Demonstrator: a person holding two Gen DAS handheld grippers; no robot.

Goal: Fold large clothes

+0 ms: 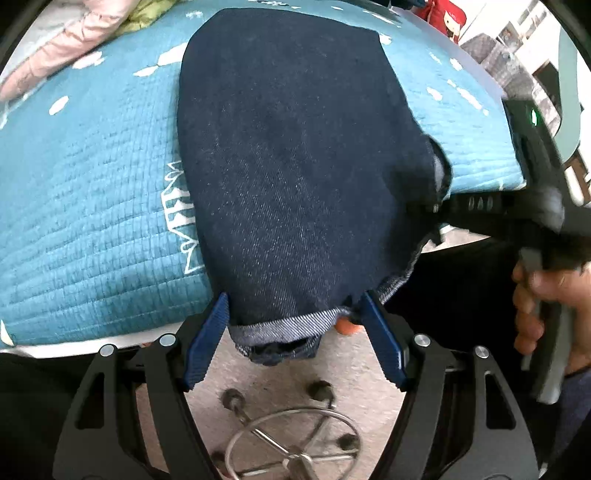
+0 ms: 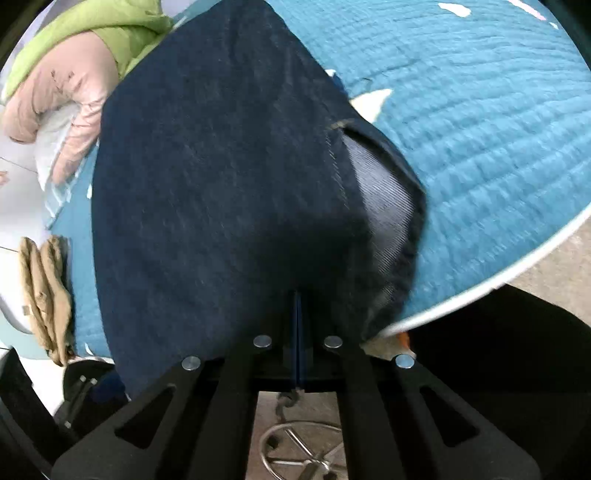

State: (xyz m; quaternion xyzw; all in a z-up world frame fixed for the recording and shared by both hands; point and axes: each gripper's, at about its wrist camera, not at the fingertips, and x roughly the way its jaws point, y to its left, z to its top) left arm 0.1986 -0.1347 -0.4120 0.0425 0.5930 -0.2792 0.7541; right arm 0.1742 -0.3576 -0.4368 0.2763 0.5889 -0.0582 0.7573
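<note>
- Teal quilt (image 1: 92, 192) with white marks covers the work surface; its near edge runs above a pale floor.
- Dark jeans (image 1: 295, 166) lie along the quilt, one end hanging over that near edge.
- Left gripper (image 1: 291, 325) points steeply down at the overhanging hem, jaws spread wide; the hem sits between the blue pads (image 1: 205, 343), which do not press on it.
- Right gripper (image 2: 299, 332) has its jaws pressed together at the jeans' edge; denim bunches over the tips, but whether cloth is caught between them cannot be told.
- In the left view a hand (image 1: 535, 302) holds the right gripper's handle at the right.
- Pink garment (image 2: 70, 107) and green garment (image 2: 103, 22) lie at the far left.
- Tan folded cloth (image 2: 46, 295) rests at the quilt's left edge.
- Chrome stool base (image 1: 291, 443) stands on the floor below.
</note>
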